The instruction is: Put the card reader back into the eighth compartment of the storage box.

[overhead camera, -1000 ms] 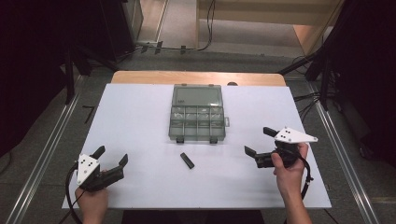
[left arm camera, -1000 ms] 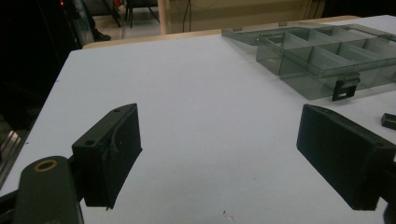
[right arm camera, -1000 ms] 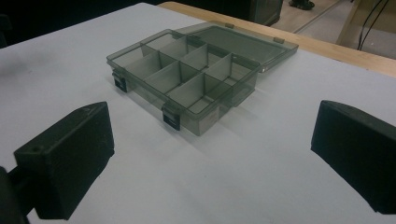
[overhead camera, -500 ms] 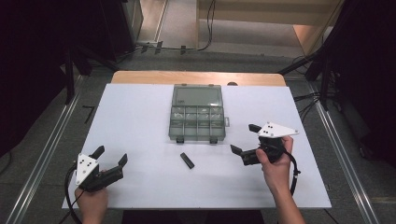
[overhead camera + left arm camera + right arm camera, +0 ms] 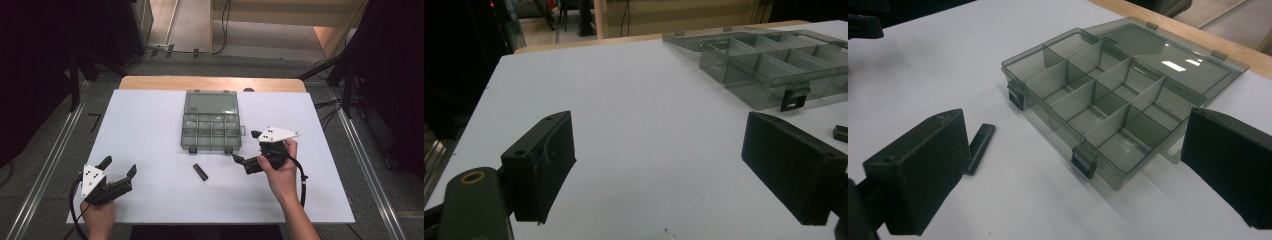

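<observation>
Swinging my right gripper (image 5: pixel 246 149) inward across the white table (image 5: pixel 150 130), jaws spread and empty, I have closed on the small black bar (image 5: pixel 200 172) lying just before the open compartment box (image 5: pixel 210 125) (my left gripper (image 5: pixel 118 168) waits wide apart, unmoved).

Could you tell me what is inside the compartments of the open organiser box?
The organiser box lies open, lid flat behind it. Every compartment visible through its clear walls looks empty. The small black piece lies outside on the table, in front of the box.

Glossy clear-plastic organiser box (image 5: pixel 1108 107); matt white tabletop (image 5: pixel 150 130)
</observation>
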A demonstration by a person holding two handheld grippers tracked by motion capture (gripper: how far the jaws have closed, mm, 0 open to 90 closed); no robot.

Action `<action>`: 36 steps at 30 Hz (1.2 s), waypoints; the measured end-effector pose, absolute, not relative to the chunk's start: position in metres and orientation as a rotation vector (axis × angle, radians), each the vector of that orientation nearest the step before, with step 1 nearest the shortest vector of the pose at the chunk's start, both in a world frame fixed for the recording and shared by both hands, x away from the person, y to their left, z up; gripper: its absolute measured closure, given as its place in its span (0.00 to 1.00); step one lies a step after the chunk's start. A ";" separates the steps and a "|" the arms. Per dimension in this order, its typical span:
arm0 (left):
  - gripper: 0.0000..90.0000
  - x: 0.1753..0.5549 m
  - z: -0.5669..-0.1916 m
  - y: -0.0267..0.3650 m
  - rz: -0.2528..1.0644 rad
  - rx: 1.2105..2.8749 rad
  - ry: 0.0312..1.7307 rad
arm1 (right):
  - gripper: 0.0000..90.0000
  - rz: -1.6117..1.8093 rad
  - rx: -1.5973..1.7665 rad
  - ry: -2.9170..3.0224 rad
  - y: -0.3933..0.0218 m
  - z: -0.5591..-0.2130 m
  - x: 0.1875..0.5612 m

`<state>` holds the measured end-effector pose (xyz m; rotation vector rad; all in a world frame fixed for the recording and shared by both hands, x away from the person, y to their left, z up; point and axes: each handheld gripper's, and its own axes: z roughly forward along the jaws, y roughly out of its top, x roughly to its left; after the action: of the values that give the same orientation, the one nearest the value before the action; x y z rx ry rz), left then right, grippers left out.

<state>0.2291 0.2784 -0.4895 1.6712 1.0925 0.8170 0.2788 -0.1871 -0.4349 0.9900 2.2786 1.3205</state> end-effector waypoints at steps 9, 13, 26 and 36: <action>0.16 0.229 -0.489 0.278 0.818 1.668 1.091 | 0.00 1.301 0.972 2.330 -0.167 -0.434 0.289; 0.16 0.230 -0.489 0.279 0.817 1.660 1.096 | 0.00 1.295 0.959 2.340 -0.155 -0.434 0.294; 0.16 0.229 -0.489 0.279 0.818 1.650 1.100 | 0.00 1.282 0.954 2.378 -0.129 -0.436 0.305; 0.16 0.230 -0.489 0.279 0.817 1.648 1.109 | 0.00 1.241 0.980 2.427 -0.110 -0.439 0.311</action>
<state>0.2302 0.2792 -0.4891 1.6476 1.1087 0.8172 0.3114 -0.1096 -0.4388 0.9798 2.4266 1.2408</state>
